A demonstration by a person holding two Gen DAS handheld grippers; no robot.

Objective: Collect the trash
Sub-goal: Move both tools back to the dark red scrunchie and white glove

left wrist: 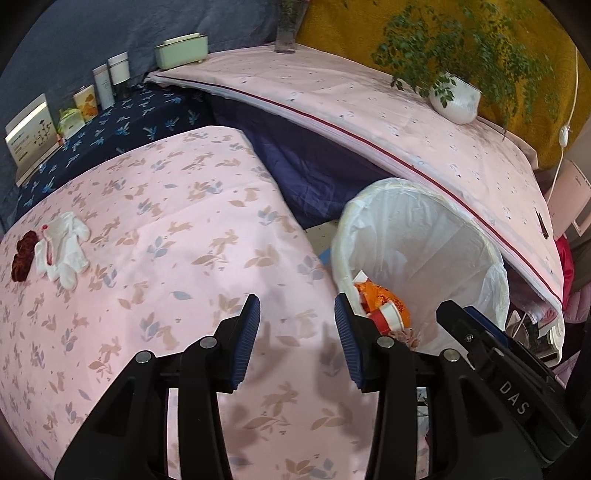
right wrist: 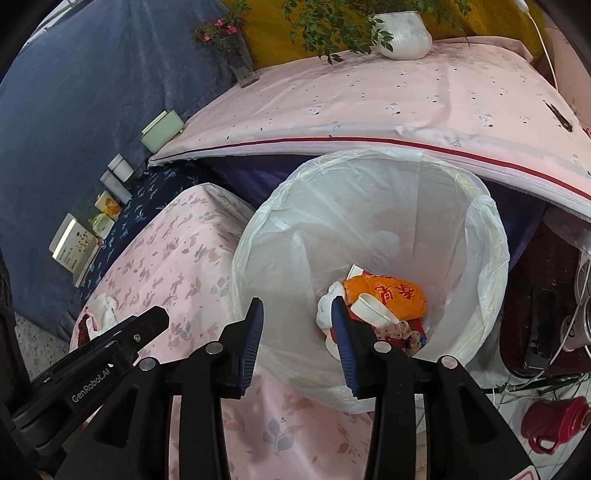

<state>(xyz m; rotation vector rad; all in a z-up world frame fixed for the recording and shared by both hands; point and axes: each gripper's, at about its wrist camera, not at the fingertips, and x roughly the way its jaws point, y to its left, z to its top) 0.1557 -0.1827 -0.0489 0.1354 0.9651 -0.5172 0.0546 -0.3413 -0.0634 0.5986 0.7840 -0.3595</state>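
Observation:
A bin with a white liner stands between two cloth-covered tables. In it lie an orange bag and a red-and-white paper cup. A crumpled white glove and a dark red scrunchie lie at the left on the pink rabbit-print cloth. My left gripper hangs open over that cloth, left of the bin, with nothing between its fingers. My right gripper is open and bare above the near rim of the bin. The orange bag and the glove show there too.
A second pink-covered table behind the bin carries a white plant pot and a glass vase. A green box, jars and cartons line the dark blue cloth at the far left. A red bottle and cables lie on the floor at the right.

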